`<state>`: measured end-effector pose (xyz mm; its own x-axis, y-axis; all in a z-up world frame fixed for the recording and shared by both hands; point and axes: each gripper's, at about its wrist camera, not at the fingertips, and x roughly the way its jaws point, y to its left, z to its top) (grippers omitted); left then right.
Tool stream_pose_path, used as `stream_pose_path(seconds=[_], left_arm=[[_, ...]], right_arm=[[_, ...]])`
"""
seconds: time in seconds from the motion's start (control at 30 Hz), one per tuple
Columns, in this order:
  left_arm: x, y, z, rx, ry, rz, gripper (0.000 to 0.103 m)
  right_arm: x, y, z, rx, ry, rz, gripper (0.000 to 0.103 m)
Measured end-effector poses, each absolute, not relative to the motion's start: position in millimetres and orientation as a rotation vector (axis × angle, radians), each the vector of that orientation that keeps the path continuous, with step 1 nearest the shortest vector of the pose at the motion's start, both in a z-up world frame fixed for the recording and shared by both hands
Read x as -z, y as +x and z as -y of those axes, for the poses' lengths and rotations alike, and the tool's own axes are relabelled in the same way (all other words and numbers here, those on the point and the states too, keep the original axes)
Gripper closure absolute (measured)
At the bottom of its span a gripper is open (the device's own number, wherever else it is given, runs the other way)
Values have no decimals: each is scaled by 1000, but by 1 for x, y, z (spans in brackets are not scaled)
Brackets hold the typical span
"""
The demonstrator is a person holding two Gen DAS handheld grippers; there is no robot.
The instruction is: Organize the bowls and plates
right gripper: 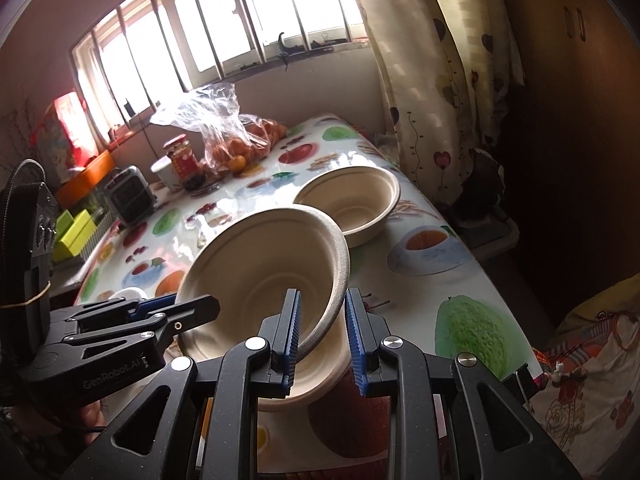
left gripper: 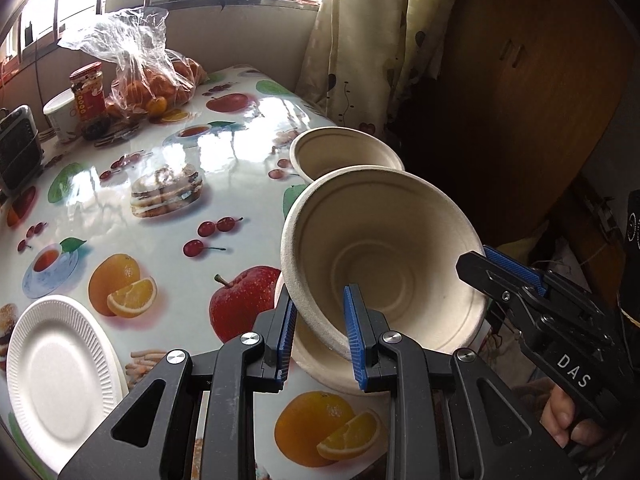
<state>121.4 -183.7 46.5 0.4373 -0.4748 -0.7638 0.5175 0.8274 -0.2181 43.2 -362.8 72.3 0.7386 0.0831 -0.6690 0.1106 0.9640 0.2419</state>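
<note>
A beige paper bowl [left gripper: 384, 264] is tilted in the air above another beige bowl [left gripper: 320, 364] on the table. My left gripper [left gripper: 320, 336] straddles its near-left rim, blue pads on both sides, and appears shut on it. My right gripper [right gripper: 322, 344] straddles the opposite rim of the same bowl [right gripper: 264, 276]; it also shows in the left wrist view [left gripper: 504, 276]. The lower bowl [right gripper: 316, 376] sits under it. A third beige bowl [left gripper: 344, 152] [right gripper: 352, 204] stands farther back. A white paper plate [left gripper: 60, 376] lies at the near left.
The table [left gripper: 168, 152] has a glossy fruit-print cloth. At the far end are a plastic bag of oranges [left gripper: 148, 80], a red-lidded jar [left gripper: 88, 92], a white cup [left gripper: 62, 116] and a small black heater [left gripper: 18, 148]. A curtain [left gripper: 360, 40] and dark wardrobe stand right.
</note>
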Motion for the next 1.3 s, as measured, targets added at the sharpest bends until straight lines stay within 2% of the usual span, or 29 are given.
stream_pose_path(seconds=[1.3], left_arm=[[-27, 114, 181, 584, 52, -989, 78]], right_arm=[[-41, 40, 359, 5, 299, -810, 80]])
